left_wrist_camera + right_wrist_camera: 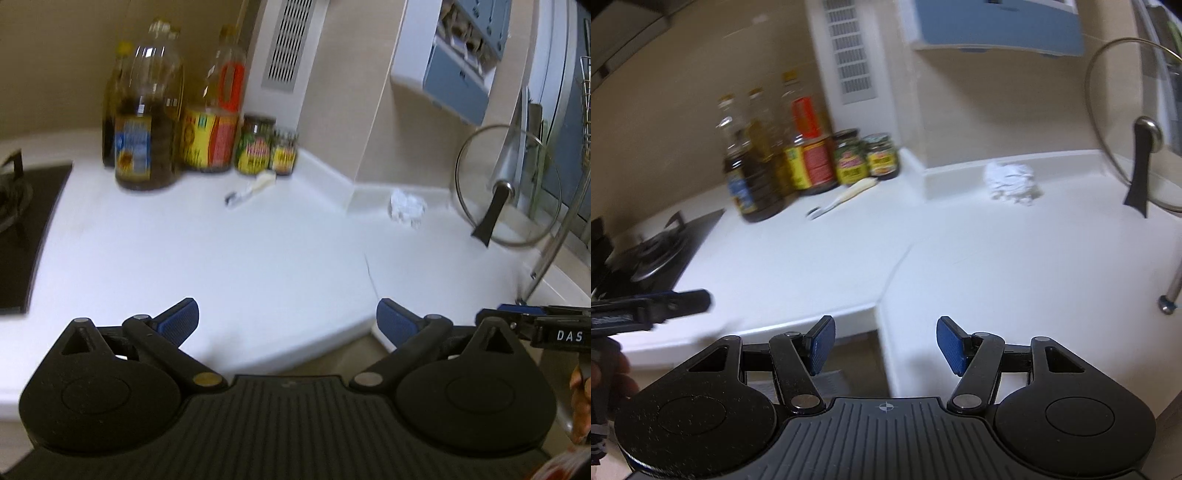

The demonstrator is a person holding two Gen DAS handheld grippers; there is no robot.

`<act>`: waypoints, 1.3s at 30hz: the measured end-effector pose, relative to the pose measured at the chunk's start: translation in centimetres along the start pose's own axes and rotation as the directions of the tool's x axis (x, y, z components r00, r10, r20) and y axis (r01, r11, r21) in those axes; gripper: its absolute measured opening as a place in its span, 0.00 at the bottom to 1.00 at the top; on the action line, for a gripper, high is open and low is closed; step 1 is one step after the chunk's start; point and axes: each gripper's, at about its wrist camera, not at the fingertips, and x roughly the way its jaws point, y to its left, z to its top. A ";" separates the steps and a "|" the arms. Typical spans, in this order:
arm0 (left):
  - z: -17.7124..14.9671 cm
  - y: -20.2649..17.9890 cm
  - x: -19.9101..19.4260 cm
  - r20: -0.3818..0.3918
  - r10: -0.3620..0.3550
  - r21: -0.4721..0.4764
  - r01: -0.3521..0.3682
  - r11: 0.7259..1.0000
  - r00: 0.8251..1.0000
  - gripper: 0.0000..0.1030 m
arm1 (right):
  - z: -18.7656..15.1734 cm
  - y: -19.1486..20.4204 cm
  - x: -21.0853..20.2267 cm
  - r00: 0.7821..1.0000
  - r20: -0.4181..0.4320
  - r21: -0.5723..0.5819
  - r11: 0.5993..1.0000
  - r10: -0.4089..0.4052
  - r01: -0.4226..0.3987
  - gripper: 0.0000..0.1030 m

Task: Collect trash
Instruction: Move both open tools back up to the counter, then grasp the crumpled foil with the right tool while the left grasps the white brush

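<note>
Both tools hang above the near edge of the white desk [258, 258], nothing in either. The left tool [287, 319] is spread wide, pads apart over bare surface; the right tool [885, 345] stands released at a moderate gap, also empty. The trash, a crumpled white paper wad [1012, 181], lies near the back edge of the desk's right wing, just off the inner corner of the wall and well apart from both tools. It looks light, soft and springy; it should crush readily, so a pinch across its bulky middle ought to hold, while a loose fold at the rim may tear or slip. A second item, a pale flattened tube or wrapper [255, 186], lies by the jars [267, 147] at the back; possibly trash, too blurred to tell. The left view shows the wad small and dim; the right view shows it larger, creases legible. Each view catches the other tool at its margin.
</note>
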 end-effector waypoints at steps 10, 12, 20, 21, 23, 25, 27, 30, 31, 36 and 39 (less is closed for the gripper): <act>3.4 -2.3 4.5 -0.030 0.040 0.047 -0.038 0.998 0.999 0.99 | 5.3 -7.8 3.4 0.995 0.060 0.040 0.996 -0.082 0.080 0.65; 3.9 -2.8 5.5 -0.049 0.071 0.048 -0.069 0.997 0.996 0.99 | 6.5 -9.2 4.7 0.993 0.071 0.033 0.996 -0.091 0.089 0.67; 5.6 -3.3 9.2 -0.102 0.160 0.080 -0.152 0.985 0.982 0.99 | 10.8 -13.9 11.0 0.991 0.086 0.018 0.995 -0.098 0.097 0.77; 5.9 -3.3 9.9 -0.110 0.159 0.091 -0.149 0.985 0.981 0.99 | 11.3 -14.3 11.7 0.991 0.087 0.021 0.995 -0.099 0.097 0.78; 6.5 -3.3 11.2 -0.122 0.149 0.117 -0.135 0.984 0.981 0.99 | 12.1 -15.0 13.0 0.990 0.094 0.021 0.995 -0.101 0.099 0.80; 7.1 -3.2 12.6 -0.130 0.140 0.140 -0.122 0.983 0.982 0.99 | 12.8 -15.6 14.4 0.990 0.095 0.015 0.994 -0.108 0.107 0.80; 7.8 -3.0 13.8 -0.137 0.128 0.156 -0.106 0.982 0.982 0.99 | 13.5 -16.3 15.7 0.989 0.086 0.032 0.993 -0.117 0.115 0.81; 8.8 -2.5 15.4 -0.137 0.123 0.173 -0.099 0.980 0.983 0.99 | 14.4 -17.0 17.7 0.991 0.064 0.055 0.992 -0.115 0.112 0.81; 9.2 -2.3 15.9 -0.136 0.126 0.173 -0.101 0.980 0.983 0.99 | 14.7 -17.1 18.5 0.992 0.058 0.050 0.993 -0.111 0.109 0.81; 10.4 -1.0 18.4 -0.141 0.137 0.154 -0.115 0.981 0.980 0.99 | 15.7 -17.4 21.9 0.992 0.023 0.011 0.993 -0.121 0.121 0.81; 10.8 -0.2 19.9 -0.147 0.135 0.130 -0.117 0.985 0.980 0.99 | 16.1 -17.4 23.3 0.992 0.011 -0.007 0.992 -0.123 0.123 0.81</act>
